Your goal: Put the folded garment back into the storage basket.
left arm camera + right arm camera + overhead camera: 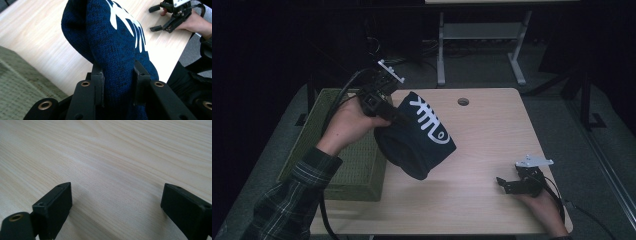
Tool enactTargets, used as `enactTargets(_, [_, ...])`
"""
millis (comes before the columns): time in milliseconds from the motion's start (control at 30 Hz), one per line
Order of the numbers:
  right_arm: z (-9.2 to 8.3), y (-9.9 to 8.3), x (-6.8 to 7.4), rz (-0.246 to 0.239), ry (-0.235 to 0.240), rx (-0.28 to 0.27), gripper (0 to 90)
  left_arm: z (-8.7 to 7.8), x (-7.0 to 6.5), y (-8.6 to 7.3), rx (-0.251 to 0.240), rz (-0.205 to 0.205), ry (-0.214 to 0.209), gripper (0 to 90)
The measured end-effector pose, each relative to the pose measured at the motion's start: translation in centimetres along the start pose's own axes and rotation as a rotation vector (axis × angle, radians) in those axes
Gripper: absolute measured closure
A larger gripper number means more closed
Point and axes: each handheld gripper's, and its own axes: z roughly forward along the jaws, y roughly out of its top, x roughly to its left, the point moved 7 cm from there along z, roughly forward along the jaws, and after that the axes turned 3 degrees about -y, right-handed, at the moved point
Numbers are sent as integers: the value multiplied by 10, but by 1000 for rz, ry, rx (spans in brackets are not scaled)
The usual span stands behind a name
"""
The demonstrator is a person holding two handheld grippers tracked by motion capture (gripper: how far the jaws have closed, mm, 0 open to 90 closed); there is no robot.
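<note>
Knit hat lifted off the table, basket waiting

Knit hat is the thing being moved here: dark blue, with a white fish-bone design, hanging clear of the wooden table near its nine o'clock edge. Largest in the scene is that table, bare apart from a small round hole at twelve o'clock. Next in size is the green woven basket, sitting against the table's nine o'clock side, just beside and below the hat. The left gripper pinches a fold of the hat between its pads, the knit bunched up thick between them. The right gripper rests at about four o'clock on the table with its jaws spread and nothing between them.

My reading is that the carry step is in hand: the hat is picked up and not yet put down. If the basket is the goal, the next move calls for swinging the hat toward nine o'clock until it hangs over the basket's opening, then lowering before releasing it.
</note>
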Motion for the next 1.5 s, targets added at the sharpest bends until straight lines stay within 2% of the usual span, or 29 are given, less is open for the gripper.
enactTargets(400, [0,0,0,1,-1,0,98,-46,13,-6,-53,-40,57,690])
enactTargets(600, [0,0,0,1,-2,-1,99,-59,19,-11,-55,-47,82,690])
enactTargets(967, [0,0,-1,2,-4,-1,99,-81,31,-22,-71,-82,123,690])
enactTargets(1167, [0,0,-1,3,-4,-1,99,-94,41,-34,-81,-114,150,689])
enactTargets(1500, [0,0,-1,4,-5,-1,99,-110,65,-59,-122,-195,185,690])
